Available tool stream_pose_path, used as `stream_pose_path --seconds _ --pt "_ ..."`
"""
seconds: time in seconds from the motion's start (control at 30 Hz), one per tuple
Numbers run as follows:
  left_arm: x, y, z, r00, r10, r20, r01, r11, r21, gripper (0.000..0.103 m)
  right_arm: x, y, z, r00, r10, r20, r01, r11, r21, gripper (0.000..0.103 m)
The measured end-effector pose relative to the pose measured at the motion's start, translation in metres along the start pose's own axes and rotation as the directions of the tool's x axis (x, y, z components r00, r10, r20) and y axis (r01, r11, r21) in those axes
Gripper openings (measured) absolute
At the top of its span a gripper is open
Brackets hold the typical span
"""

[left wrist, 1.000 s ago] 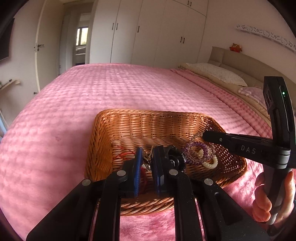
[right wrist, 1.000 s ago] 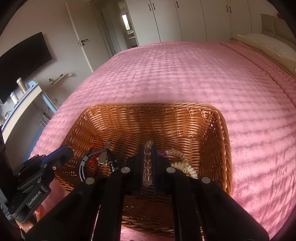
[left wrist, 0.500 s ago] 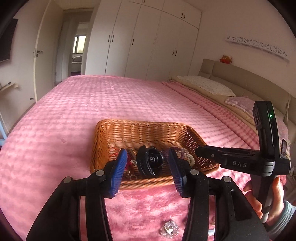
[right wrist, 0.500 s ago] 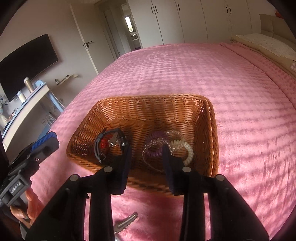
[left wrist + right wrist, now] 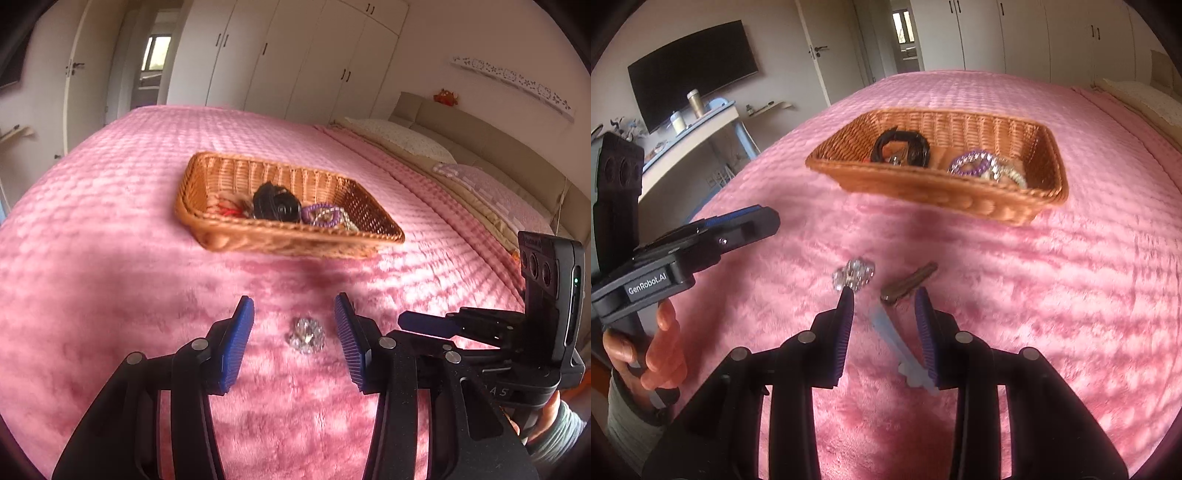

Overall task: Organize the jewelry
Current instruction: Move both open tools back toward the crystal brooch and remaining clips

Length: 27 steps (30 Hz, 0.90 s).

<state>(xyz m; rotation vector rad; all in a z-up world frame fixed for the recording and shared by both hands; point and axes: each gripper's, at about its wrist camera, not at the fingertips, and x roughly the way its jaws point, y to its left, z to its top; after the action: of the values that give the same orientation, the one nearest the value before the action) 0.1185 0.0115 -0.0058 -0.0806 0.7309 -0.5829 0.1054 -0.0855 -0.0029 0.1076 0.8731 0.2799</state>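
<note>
Both open tongs (image 5: 294, 315) straddle sparkly brooch (image 5: 306, 335).

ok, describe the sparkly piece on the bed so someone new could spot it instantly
On the pink bedspread, look on the near side of the wicker basket, not inside it. The sparkly piece is a small silvery crystal cluster lying loose on the fabric, framed by the open left gripper. Beside it lie a dark metal hair clip and a pale blue one; it alone glitters.

Pink bedspread (image 5: 110, 229) carries our wicker basket (image 5: 258, 236) mid-bed; nearer the foot edge lie a sparkly brooch (image 5: 306, 335), brown clip (image 5: 908, 283) and pale blue clip (image 5: 894, 343).
</note>
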Motion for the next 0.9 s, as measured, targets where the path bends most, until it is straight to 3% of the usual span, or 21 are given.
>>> stream_pose_path --seconds 0.23,0.53,0.67,0.83,0.9 --pt "0.018 0.002 -0.021 0.995 0.019 -0.099 -0.017 1.0 0.021 0.043 0.014 0.015 -0.017 1.0 -0.018 -0.025 0.017 0.998 -0.066 0.031" --pt "0.05 -0.002 -0.011 0.984 -0.028 -0.175 0.027 1.0 -0.007 0.043 0.025 0.012 -0.017 0.998 -0.043 -0.042 0.039 0.996 -0.085 0.031" --pt "0.065 -0.011 -0.01 0.979 -0.014 -0.204 0.019 1.0 0.023 0.043 0.027 0.012 -0.018 0.998 -0.04 -0.049 0.036 0.996 -0.081 0.031" --pt "0.078 -0.019 -0.012 0.971 0.053 -0.234 -0.035 0.996 0.081 0.042 0.028 0.013 -0.02 0.998 -0.047 -0.043 0.043 0.996 -0.08 0.031" --pt "0.079 -0.019 -0.013 0.97 0.074 -0.232 -0.055 0.994 0.09 0.035 0.029 0.012 -0.02 0.998 -0.048 -0.044 0.045 0.996 -0.074 0.031"
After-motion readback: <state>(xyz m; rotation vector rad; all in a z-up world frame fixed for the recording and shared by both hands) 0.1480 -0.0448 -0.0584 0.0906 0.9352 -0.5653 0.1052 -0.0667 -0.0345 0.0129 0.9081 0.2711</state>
